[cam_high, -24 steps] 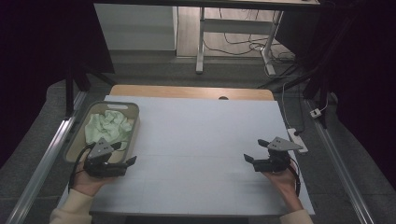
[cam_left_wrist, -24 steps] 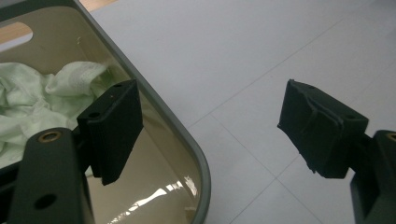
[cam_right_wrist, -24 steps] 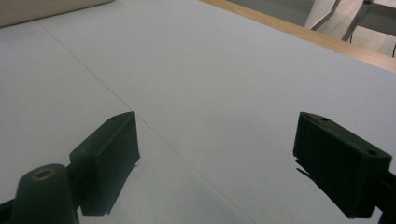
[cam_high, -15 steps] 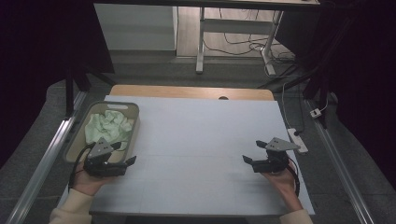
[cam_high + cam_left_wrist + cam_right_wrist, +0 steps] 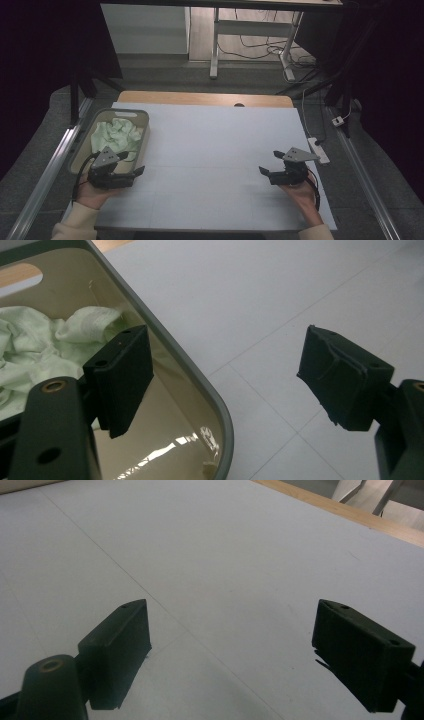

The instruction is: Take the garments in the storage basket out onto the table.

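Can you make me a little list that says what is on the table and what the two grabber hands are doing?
Table: pale grey tabletop with a wooden strip along its far edge
Bin: beige plastic bin with a grey rim at the table's left side
In the bin: crumpled pale green cloth
Left gripper: jaws open, holding nothing, at the bin's near end, one jaw over the bin, one over the table
Right gripper: jaws open, holding nothing, near the table's right edge
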Demonstrator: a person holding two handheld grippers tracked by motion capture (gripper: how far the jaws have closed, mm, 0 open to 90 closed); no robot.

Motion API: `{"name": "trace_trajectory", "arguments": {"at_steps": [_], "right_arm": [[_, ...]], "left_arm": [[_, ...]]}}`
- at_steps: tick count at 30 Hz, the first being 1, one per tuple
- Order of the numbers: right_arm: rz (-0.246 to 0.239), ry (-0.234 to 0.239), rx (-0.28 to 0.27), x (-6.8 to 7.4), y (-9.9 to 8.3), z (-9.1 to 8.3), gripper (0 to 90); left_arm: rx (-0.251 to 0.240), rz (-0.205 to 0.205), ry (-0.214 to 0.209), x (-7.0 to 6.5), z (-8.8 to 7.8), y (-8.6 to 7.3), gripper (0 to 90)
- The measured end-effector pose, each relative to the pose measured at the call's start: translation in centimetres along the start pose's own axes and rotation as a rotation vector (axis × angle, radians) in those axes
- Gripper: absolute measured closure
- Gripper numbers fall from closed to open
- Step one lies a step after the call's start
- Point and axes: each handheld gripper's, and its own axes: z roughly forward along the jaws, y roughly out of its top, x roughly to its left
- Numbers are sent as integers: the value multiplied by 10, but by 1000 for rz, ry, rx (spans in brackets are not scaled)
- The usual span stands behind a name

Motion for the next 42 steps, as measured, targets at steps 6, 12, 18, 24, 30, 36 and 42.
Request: {"name": "trace_trajectory", "arguments": {"at_steps": [6,12,18,24,30,36,42], "right_arm": [[1,0,4,2,0,1,152],[8,4,10,1,-1,1,154],[7,4,23,2,-2,2,156],[13,12,34,2,-4,4,157],[19,7,38,0,-4,3,158],[24,-1,29,-1,-5,2,165],[21,-5,30,0,-4,3,165]], "left_arm": [[-1,2,3,1,0,4,217],[-11,9,2,2,-3,9,216],[-4,10,17,5,-3,16,216],[5,2,16,9,2,25,216],[-5,-2,29,16,1,41,215],[-8,-12,43,26,1,45,217],[4,-24,52,37,6,46,218]]}}
